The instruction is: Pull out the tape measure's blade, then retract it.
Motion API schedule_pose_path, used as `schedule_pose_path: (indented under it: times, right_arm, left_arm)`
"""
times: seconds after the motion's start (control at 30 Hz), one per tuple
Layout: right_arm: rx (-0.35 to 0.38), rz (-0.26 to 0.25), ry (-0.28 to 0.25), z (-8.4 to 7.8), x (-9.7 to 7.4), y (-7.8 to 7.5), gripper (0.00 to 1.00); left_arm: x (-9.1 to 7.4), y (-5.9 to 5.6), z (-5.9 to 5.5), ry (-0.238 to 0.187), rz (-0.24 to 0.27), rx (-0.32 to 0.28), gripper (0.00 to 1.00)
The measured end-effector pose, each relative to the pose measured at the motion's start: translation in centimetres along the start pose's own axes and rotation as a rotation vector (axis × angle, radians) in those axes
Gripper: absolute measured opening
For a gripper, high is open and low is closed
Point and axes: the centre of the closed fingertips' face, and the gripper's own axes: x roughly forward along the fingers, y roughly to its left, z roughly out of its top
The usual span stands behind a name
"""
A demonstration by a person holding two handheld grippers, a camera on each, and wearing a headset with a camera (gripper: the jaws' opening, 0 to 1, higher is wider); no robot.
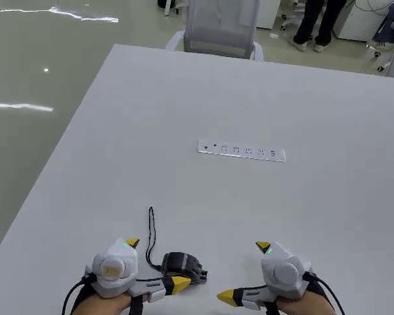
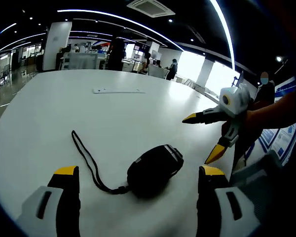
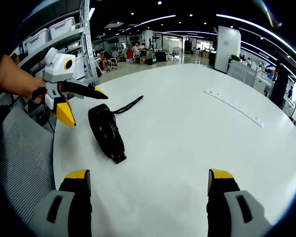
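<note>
The black tape measure point(image 1: 180, 264) is lying on the white table point(image 1: 184, 98), well to the person's side of the socket strip point(image 1: 241, 151) set into the tabletop, and a little to the left of it. Its thin black wrist cord point(image 1: 151, 230) is trailing from the case back toward the socket strip, slack and curved. No blade is showing out of the case.

The left gripper point(image 1: 156, 263) is hovering on the same near side of the socket strip, with its jaws standing wide apart and gripping nothing. The tape measure is sitting just in front of the gap between the two yellow tips, close to one of them, though I cannot tell whether it is touching.

The right gripper point(image 1: 244, 272) is hanging level with it, almost straight out from the socket strip toward the person. Its jaws are also spread wide and holding nothing, pointing across at the tape measure. A grey office chair point(image 1: 222, 26) is standing beyond the socket strip, at the table's far edge.
</note>
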Motion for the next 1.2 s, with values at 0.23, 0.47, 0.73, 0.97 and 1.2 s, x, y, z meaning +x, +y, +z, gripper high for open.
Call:
schedule_pose_path:
  times: [0.23,0.47,0.73,0.97,1.2]
  right_arm:
    - [0.025,-0.043,-0.031,-0.7,-2.0,-0.2,1.0]
    - [0.064,-0.077,-0.06,-1.7,-4.1,-0.4,1.0]
    - [0.109,-0.128,-0.063,-3.7,-6.9,-0.6,1.0]
    - [0.134,-0.165,-0.083,-4.6,-8.8,-0.1,1.0]
    - [0.136,-0.185,-0.078,-5.6,-11.0,0.3,1.0]
  left_arm:
    - [-2.0,0.8,0.2,-0.017,0.003,0.042,0.99]
    - [-4.4,2.5,0.3,-0.047,0.041,0.015,0.99]
    - [-7.1,4.6,-1.2,-0.044,0.078,-0.018,0.99]
    - [-9.3,5.2,-1.6,-0.071,0.105,-0.063,0.99]
    - [-11.0,4.6,-2.1,-0.054,0.093,0.0,0.99]
